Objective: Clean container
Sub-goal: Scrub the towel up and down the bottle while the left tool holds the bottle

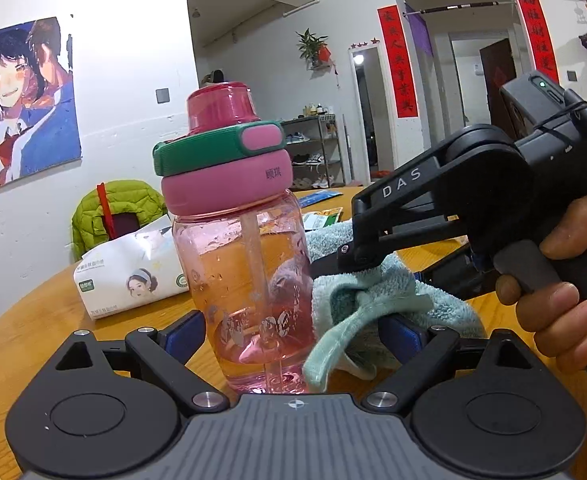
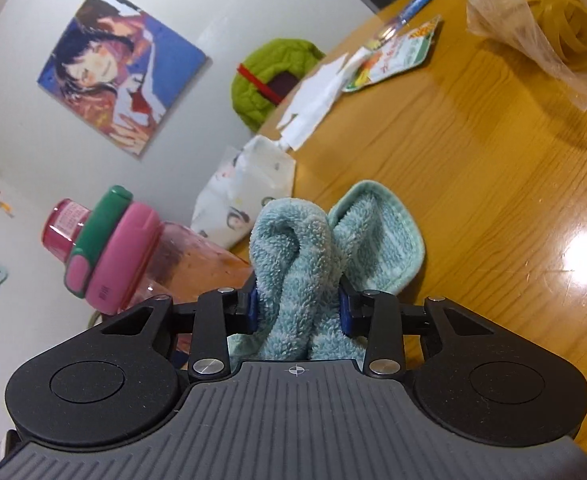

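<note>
Tissue pack [image 1: 133, 276] at the left on the table [image 1: 33, 328]. Pink bottle [image 1: 249, 264] standing upright between the spread-apart pads of the left tool [image 1: 289, 340], not squeezed. Blue cloth [image 1: 377, 300] pressed against the bottle's right side. Right tool [image 2: 298, 308] clamped tight on that cloth, gripped by a hand [image 1: 561, 292].
</note>
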`<control>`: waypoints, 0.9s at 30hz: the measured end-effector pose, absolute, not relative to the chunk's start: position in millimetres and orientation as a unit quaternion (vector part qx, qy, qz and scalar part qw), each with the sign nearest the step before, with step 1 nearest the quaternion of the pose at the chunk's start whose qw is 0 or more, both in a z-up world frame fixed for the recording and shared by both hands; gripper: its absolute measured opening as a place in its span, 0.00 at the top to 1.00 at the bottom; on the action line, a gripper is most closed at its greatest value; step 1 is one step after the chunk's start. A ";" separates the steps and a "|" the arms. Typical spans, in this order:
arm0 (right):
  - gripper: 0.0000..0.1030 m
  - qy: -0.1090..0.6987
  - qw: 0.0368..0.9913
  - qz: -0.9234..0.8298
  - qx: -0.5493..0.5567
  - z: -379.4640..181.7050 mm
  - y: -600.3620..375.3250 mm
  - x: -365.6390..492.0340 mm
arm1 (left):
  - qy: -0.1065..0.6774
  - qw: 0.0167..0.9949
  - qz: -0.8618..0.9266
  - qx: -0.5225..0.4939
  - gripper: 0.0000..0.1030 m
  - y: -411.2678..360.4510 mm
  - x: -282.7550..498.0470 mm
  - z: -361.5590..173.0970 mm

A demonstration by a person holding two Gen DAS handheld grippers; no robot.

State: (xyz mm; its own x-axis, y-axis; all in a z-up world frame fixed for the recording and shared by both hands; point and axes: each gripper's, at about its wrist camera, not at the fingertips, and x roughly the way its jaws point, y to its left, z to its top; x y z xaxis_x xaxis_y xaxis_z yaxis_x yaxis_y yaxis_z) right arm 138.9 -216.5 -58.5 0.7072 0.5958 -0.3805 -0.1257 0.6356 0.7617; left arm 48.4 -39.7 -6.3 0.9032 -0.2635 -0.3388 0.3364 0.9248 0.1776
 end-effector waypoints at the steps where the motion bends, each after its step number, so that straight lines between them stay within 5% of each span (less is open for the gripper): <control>1: 0.62 0.297 0.849 0.221 0.377 -55.2 -219.0 134.9 | 0.156 0.969 -0.156 0.115 0.11 -39.0 48.5 -6.1; 6: 0.64 0.161 0.819 0.293 0.467 -44.7 -243.9 114.3 | 0.155 0.967 -0.161 0.120 0.11 -41.0 47.3 -6.2; 16: 0.60 0.332 0.833 0.210 0.390 -61.2 -223.0 138.2 | 0.159 0.966 -0.164 0.124 0.11 -43.3 48.3 -7.8; 27: 0.62 0.259 0.871 0.197 0.367 -45.2 -225.7 128.3 | 0.148 0.968 -0.164 0.118 0.13 -49.0 32.0 -4.6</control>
State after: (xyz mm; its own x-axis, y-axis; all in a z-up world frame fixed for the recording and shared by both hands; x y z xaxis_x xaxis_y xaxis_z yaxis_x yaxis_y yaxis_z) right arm 128.3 -225.7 -45.2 0.7881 0.5331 -0.3077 -0.1518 0.6528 0.7422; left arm 32.0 -49.0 -4.6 0.9028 -0.2825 -0.3244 0.3521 0.9185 0.1801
